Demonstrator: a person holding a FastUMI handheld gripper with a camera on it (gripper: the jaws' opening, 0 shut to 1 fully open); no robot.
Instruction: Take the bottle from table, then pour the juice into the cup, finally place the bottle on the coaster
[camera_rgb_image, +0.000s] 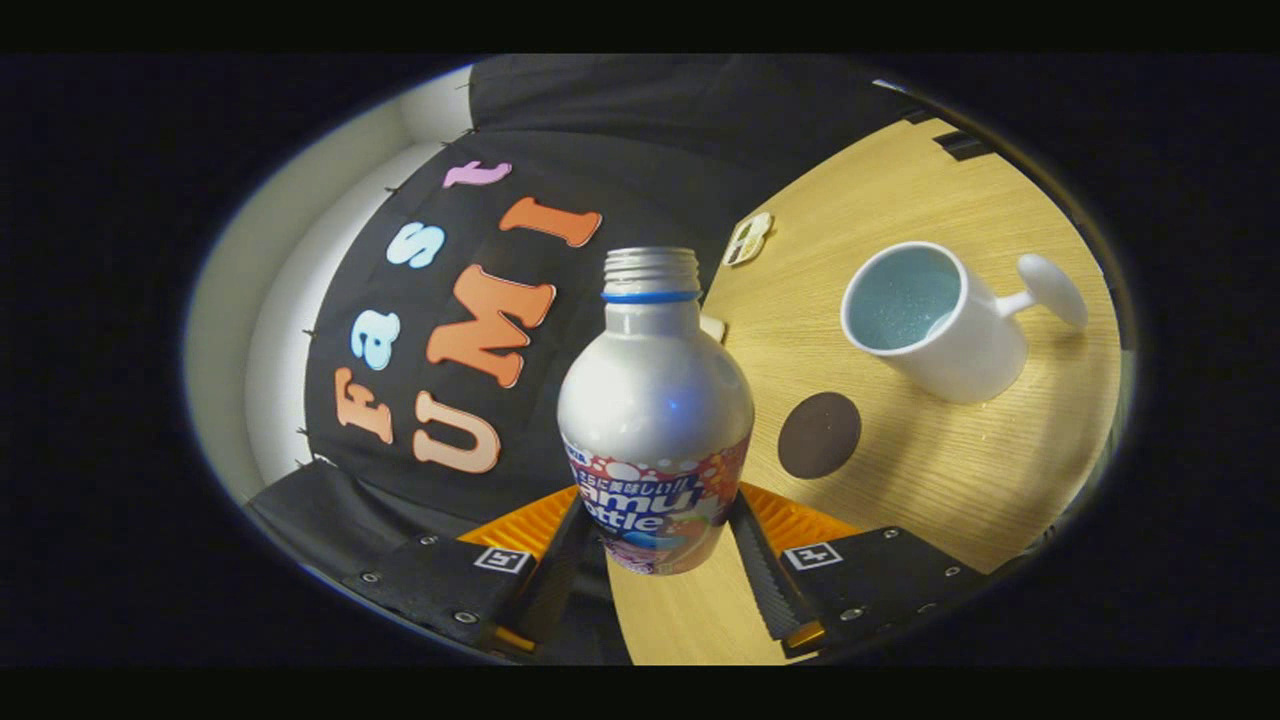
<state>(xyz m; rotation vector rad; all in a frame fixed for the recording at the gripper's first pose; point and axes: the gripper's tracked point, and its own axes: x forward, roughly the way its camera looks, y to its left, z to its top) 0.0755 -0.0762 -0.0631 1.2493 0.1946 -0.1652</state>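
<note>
A silver bottle with a blue neck ring, an open threaded mouth and a colourful label sits between my two fingers, and my gripper is shut on its lower body. It is lifted off the wooden table and the whole view is rolled. Beyond the fingers to the right stands a white cup with a pale blue inside and a knobbed handle. A dark round coaster lies flat on the table between the bottle and the cup.
A small patterned card or tile lies on the table further back, near the booth's black cloth wall. A small pale object peeks out just behind the bottle's shoulder. The table's edge runs under the bottle.
</note>
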